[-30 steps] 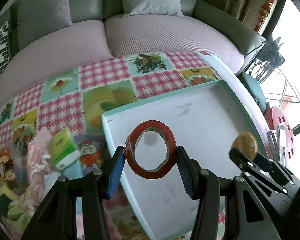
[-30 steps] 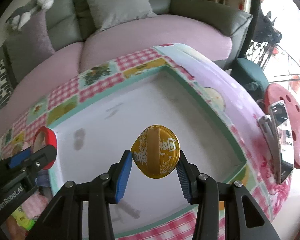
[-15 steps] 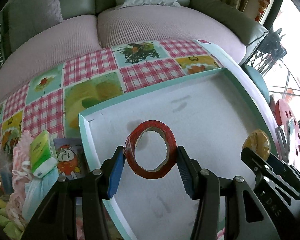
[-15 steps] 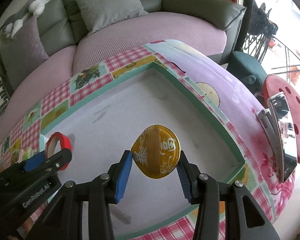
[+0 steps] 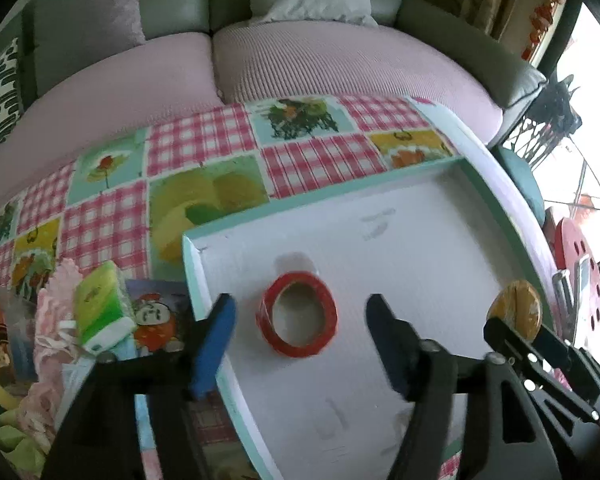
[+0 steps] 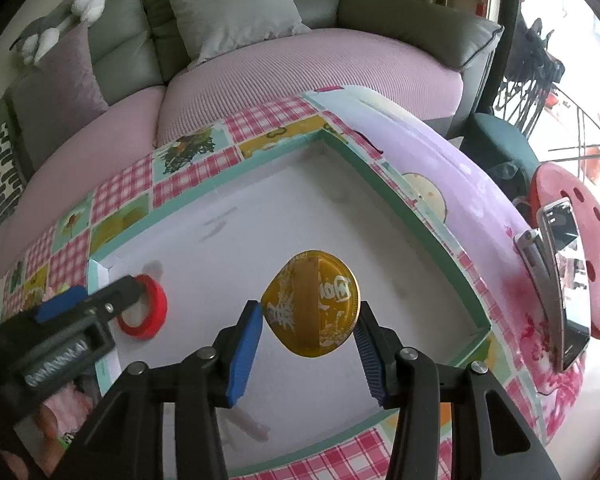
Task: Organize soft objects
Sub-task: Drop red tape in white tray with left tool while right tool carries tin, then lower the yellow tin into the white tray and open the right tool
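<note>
We see our left gripper point(image 5: 300, 328) with jaws just spread wide, the red tape roll point(image 5: 297, 314) lying loose between them in the white tray point(image 5: 400, 248). At three o'clock, our right gripper point(image 6: 306, 334) clamps the gold pouch point(image 6: 311, 303) above it.

Right gripper point(image 6: 308, 320) jaws clamping gold packet point(image 6: 311, 304) — above tray point(image 6: 400, 200)

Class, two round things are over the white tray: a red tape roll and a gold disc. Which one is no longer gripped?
The red tape roll. It sits free between the left gripper, whose jaws have just been opening. The gold disc is pinched in the right gripper.
</note>
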A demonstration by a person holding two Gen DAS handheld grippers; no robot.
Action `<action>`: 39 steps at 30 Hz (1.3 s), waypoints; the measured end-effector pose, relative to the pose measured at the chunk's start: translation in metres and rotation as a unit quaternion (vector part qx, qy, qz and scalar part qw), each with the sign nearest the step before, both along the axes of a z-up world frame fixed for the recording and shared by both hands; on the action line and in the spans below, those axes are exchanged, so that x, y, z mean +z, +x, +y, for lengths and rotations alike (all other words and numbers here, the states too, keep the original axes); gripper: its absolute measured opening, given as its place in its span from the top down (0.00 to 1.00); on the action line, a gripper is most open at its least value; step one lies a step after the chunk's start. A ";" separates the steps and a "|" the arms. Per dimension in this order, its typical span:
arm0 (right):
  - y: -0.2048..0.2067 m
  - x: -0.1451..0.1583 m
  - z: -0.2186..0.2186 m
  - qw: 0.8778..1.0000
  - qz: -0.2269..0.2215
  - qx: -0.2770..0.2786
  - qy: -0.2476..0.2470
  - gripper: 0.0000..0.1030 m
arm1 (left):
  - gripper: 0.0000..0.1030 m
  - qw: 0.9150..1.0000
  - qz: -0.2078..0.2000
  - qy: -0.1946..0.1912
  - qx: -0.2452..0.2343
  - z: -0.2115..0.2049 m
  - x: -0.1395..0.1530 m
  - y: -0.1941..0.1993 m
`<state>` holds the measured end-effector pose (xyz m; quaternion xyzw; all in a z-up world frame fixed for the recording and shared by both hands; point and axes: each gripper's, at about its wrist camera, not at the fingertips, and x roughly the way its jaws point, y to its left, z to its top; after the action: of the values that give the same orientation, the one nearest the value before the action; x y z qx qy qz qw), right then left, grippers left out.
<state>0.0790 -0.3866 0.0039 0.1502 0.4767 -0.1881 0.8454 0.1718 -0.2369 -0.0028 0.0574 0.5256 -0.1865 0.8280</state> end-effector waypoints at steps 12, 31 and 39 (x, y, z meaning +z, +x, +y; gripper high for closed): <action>0.002 0.003 0.016 0.999 0.009 0.040 -0.009 0.26 | 0.20 0.997 -0.027 0.005 0.066 0.037 0.025 0.008; 0.007 0.001 0.033 0.997 0.013 0.068 -0.016 0.00 | 0.06 0.993 -0.014 0.033 0.116 0.066 0.016 0.010; 0.009 0.004 0.039 0.997 0.007 0.077 -0.011 0.00 | 0.06 0.992 -0.006 0.022 0.126 0.075 0.015 0.010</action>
<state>0.0876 -0.3472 0.0078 0.1025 0.4909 -0.1289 0.8555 0.1821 -0.1623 0.0120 0.0096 0.5278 -0.0687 0.8466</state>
